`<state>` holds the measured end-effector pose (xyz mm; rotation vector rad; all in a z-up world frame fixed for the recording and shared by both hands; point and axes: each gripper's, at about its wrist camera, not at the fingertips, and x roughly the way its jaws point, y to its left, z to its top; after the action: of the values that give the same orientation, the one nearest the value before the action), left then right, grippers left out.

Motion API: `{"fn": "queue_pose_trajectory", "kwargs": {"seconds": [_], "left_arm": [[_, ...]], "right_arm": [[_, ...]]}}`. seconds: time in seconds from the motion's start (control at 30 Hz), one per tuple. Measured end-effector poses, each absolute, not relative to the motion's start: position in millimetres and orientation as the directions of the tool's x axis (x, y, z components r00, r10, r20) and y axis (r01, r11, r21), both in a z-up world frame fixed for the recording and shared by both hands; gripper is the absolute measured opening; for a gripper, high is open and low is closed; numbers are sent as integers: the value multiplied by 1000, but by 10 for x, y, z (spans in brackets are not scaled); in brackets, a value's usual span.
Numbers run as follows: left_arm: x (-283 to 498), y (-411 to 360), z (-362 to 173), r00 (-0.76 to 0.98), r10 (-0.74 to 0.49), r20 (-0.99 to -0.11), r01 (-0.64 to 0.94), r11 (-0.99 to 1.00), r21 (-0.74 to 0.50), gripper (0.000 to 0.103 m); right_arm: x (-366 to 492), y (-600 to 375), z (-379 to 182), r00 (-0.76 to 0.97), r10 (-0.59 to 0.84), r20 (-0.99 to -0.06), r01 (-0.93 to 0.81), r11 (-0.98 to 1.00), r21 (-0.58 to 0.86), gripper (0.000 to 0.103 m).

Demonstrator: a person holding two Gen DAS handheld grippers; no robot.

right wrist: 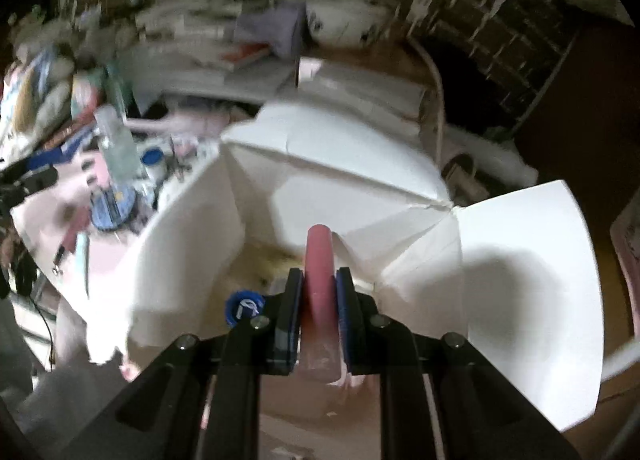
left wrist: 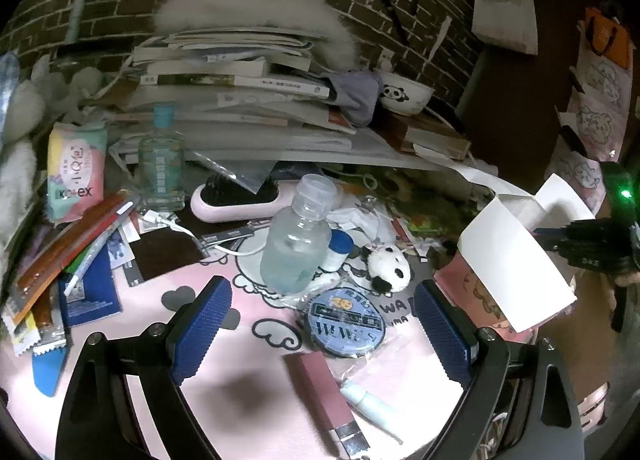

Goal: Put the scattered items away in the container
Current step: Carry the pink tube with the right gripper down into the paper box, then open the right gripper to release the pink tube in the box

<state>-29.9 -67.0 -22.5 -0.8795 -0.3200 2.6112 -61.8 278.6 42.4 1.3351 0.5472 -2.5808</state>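
Right hand-held gripper [right wrist: 319,312] pinches a pink tube [right wrist: 319,260] over the box [right wrist: 520,260], left one [left wrist: 322,336] gapes empty; early release might bounce it off a flap.

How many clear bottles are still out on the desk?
2. One round clear bottle stands mid-desk, just behind the blue tape roll. A squarer one with a teal cap stands further back left, beside the Kotex pack. The clutter may hide more.
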Motion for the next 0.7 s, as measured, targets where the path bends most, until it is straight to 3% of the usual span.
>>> {"fn": "queue_pose_trajectory", "kwargs": {"seconds": [0.3,0.37,0.4,0.6,0.7], "left_arm": [[-268,-683,-218,-740,401,-541,-258,-911,-322,91],[-268,-689,-211,-738,400,-543,-260,-912,-318,91],[-269,-686,-210,-735,402,-545,-263,-911,-318,91],[-282,-665,-216,-727,409,-551,-271,-909,-317,91],[-288,-659,-214,-726,408,-553,-271,-910,-314,91]], "right_arm": [[-788,2740,174,-456,80,-887,373,-887,-271,17],[-773,2741,199,-464,83,-882,369,-887,-278,37],[-765,2748,217,-471,81,-878,362,-890,-276,52],[-697,2723,328,-513,67,-856,349,-895,-280,53],[-611,2690,484,-588,36,-808,327,-903,-279,61]]}}
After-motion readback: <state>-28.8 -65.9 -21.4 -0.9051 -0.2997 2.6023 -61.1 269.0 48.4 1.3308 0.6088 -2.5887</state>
